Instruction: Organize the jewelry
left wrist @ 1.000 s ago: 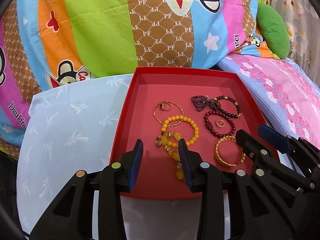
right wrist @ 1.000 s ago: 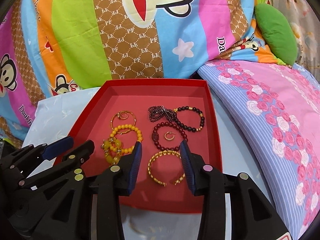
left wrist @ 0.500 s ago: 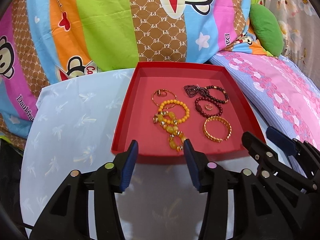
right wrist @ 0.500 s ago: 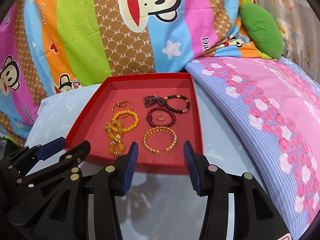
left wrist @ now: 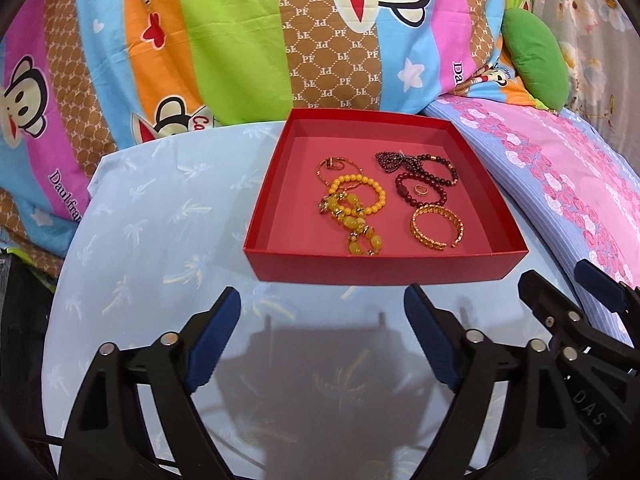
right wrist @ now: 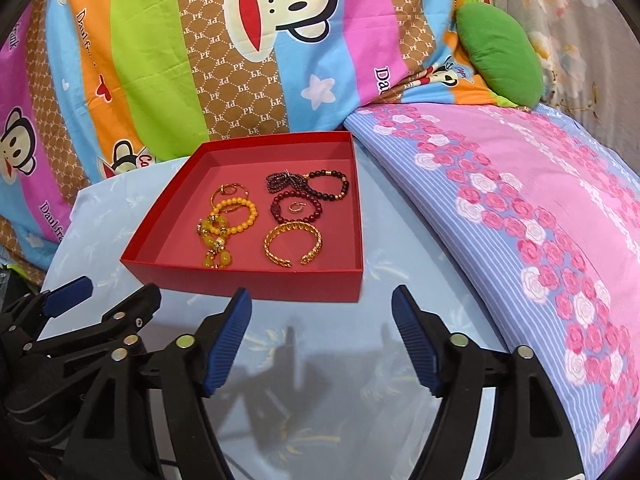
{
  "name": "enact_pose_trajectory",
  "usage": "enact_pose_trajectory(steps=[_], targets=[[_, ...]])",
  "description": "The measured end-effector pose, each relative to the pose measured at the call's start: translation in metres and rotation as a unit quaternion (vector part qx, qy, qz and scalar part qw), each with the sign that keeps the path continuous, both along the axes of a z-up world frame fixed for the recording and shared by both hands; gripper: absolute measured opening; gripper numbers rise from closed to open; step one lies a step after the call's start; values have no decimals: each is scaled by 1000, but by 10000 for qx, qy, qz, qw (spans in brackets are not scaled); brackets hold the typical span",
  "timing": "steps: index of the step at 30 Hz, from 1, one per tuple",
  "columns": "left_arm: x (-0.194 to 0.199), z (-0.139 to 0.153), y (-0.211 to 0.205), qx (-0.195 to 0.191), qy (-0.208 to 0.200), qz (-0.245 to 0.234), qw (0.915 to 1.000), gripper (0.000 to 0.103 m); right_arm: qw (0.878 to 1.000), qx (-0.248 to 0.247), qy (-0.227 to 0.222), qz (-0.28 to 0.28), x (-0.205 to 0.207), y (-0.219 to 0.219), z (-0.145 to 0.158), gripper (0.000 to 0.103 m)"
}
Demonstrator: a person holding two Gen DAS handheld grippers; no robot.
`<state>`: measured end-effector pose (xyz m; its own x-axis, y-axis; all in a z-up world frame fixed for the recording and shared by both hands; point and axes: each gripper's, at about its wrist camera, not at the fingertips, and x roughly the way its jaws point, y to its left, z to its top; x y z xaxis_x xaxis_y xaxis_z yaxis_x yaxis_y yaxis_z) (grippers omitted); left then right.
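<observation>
A shallow red box (left wrist: 372, 270) (right wrist: 248, 280) sits on a pale blue cloth and holds several bracelets: a yellow bead bracelet (left wrist: 357, 196) (right wrist: 234, 215), a gold cuff (left wrist: 437, 227) (right wrist: 293, 243), a dark red bead bracelet (left wrist: 421, 192) (right wrist: 296, 207) and a black bead bracelet (left wrist: 438, 169) (right wrist: 328, 184). My left gripper (left wrist: 322, 304) hovers in front of the box's near wall, its jaws opening with nothing between them. My right gripper (right wrist: 322, 300) is beside it, also short of the box, jaws opening and empty.
A striped cartoon-monkey quilt (left wrist: 240, 40) rises behind the box. A pink and blue floral pillow (right wrist: 520, 208) lies to the right, with a green cushion (right wrist: 500, 52) behind it. The pale blue cloth (left wrist: 160, 220) spreads to the left of the box.
Both grippers have drawn back from over the box to in front of it, and their jaws have spread much wider. The jewelry in the box has not moved.
</observation>
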<state>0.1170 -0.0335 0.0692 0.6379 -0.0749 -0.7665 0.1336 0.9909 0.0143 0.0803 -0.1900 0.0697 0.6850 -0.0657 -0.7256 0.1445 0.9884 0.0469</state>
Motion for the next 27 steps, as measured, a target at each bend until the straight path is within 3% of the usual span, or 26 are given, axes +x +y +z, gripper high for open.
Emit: enact_pose_trajectory(steps=[7, 23, 27], targets=[[-8, -5, 7, 54, 38, 101, 9999, 89, 10000, -21, 60, -54, -7, 1, -3, 80], [-12, -7, 13, 85, 99, 148, 9998, 91, 9997, -184, 133, -64, -11, 4, -6, 86], [-11, -8, 14, 94, 108, 178, 9997, 91, 9996, -126, 185, -148, -11, 0, -8, 96]])
